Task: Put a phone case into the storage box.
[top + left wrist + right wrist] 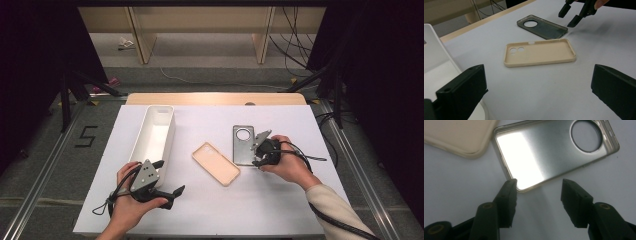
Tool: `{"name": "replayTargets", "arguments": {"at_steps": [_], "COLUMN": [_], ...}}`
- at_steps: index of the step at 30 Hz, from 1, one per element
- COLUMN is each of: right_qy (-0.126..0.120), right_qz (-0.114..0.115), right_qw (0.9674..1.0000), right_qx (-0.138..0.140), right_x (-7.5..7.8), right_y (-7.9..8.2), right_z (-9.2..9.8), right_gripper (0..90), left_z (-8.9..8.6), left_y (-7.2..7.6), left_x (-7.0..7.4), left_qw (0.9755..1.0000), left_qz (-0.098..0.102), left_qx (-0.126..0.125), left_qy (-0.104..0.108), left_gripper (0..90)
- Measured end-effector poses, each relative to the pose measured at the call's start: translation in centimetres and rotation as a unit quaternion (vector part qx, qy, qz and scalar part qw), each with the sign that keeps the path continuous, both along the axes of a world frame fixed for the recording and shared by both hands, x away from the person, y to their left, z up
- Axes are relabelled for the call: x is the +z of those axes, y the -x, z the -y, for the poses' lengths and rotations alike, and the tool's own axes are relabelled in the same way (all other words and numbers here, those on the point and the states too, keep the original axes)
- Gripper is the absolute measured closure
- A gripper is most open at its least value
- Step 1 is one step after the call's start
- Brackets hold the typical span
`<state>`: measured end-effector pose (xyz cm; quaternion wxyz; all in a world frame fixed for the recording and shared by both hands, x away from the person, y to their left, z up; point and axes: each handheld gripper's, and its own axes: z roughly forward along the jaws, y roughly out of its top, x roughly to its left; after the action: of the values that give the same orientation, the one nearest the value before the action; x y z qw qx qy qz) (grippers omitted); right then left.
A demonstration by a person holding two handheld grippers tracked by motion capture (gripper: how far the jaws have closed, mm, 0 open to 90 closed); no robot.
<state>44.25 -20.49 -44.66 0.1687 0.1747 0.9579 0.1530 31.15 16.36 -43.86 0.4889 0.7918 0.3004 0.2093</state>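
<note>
Right gripper (pixel 539 192) (jaws apart) sits just beside grey phone case (pixel 554 150).

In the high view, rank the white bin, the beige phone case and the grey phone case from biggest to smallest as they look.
1. white bin, clearly the largest.
2. and 3. beige phone case and grey phone case: these look about the same size, so I won't rank one above the other.

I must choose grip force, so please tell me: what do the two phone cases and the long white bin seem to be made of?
Grey case: probably translucent smoky plastic, glossy, with a strong glare band; it could be metal.
Beige case: likely soft silicone or rubber, matte, rounded lip.
White bin: probably rigid plastic, smooth, faint sheen.
</note>
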Motion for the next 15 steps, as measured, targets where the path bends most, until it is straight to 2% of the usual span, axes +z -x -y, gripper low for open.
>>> {"name": "replayTargets", "arguments": {"at_steps": [5, 8, 15], "right_qy": [0.049, 0.083, 0.121], "right_qz": [0.004, -0.004, -0.012], "right_qw": [0.9981, 0.9946, 0.9889], "right_qx": [0.038, 0.062, 0.086], "right_x": [-0.2, -0.3, -0.4], "right_y": [-0.1, -0.3, -0.8], "right_z": [-1.8, -2.7, -4.2], "right_gripper": [42.2, 43.3, 47.0], "left_z": [0.0, 0.0, 0.0], "left_y": [0.0, 0.0, 0.1], "left_x": [0.0, 0.0, 0.0], "left_qw": [1.0, 1.0, 1.0], "left_qz": [0.0, 0.0, 0.0], "left_qx": [0.0, 0.0, -0.001], "left_qy": [0.0, 0.001, 0.001], "left_gripper": [0.0, 0.0, 0.0]}}
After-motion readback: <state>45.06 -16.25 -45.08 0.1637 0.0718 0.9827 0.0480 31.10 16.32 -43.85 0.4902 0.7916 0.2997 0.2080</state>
